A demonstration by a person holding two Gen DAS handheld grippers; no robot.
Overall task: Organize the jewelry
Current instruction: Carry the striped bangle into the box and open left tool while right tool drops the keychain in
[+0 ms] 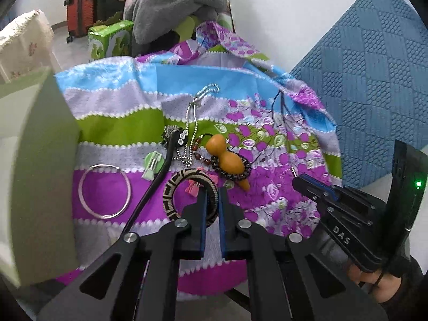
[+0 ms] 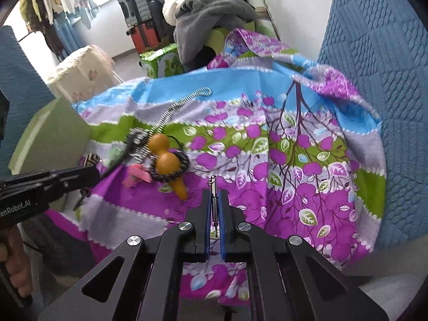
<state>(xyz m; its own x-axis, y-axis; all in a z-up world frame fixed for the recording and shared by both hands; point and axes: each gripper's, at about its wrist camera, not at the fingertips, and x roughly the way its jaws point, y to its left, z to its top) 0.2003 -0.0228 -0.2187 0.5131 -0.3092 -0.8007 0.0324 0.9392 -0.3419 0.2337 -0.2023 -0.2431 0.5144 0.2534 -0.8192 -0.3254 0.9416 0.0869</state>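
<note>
Jewelry lies on a round table under a colourful cloth. My left gripper is shut on the right rim of a black-and-beige woven bangle. My right gripper is shut on a small silver pin with a hooked end, held above the cloth. In the left wrist view the right gripper sits to the right, with the pin's tip sticking out. An orange gourd pendant rests on a dark beaded bracelet. A silver ball chain and a thin silver ring bangle lie nearby.
A black curved band, a green round piece, a pink tassel and red beads lie around the bangle. A pale green box stands at the left. A blue quilted surface is at the right; clothes and suitcases behind.
</note>
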